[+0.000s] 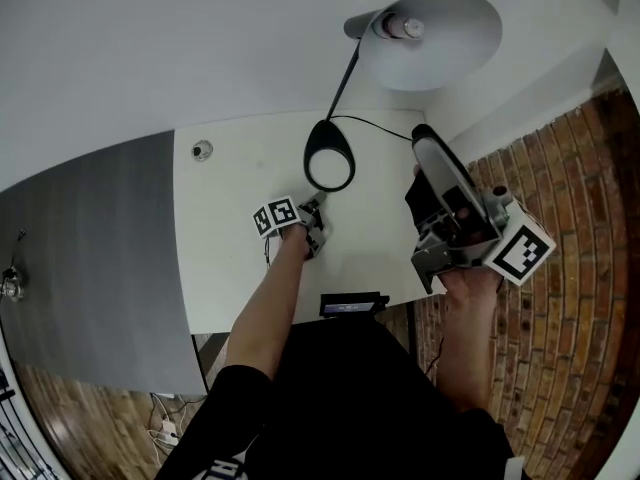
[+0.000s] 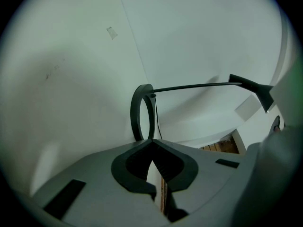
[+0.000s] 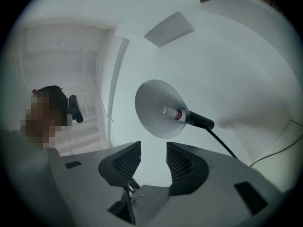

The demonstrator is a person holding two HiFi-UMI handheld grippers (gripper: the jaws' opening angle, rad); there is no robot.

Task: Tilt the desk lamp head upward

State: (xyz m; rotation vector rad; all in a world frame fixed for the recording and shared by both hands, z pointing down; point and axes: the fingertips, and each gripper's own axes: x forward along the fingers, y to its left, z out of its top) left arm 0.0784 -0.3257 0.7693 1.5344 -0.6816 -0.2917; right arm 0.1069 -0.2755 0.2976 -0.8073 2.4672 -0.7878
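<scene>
The desk lamp stands on the white desk (image 1: 240, 258) on a black ring base (image 1: 329, 158) (image 2: 142, 112). A thin black stem (image 1: 345, 83) (image 2: 199, 85) rises to the white cone head (image 1: 435, 33) (image 3: 158, 110). The head's open side and bulb (image 3: 173, 112) face up toward me. My left gripper (image 1: 318, 208) (image 2: 152, 143) rests low on the desk just in front of the ring base, shut with nothing between its jaws. My right gripper (image 1: 428, 143) (image 3: 154, 148) is raised at the right, open and empty. It points at the lamp head from a distance.
The lamp's black cable (image 1: 385, 125) runs right from the base across the desk. A small round fitting (image 1: 202, 150) sits at the desk's far left. A black device (image 1: 352, 306) lies at the front edge. Brick-pattern floor (image 1: 570, 368) lies right of the desk.
</scene>
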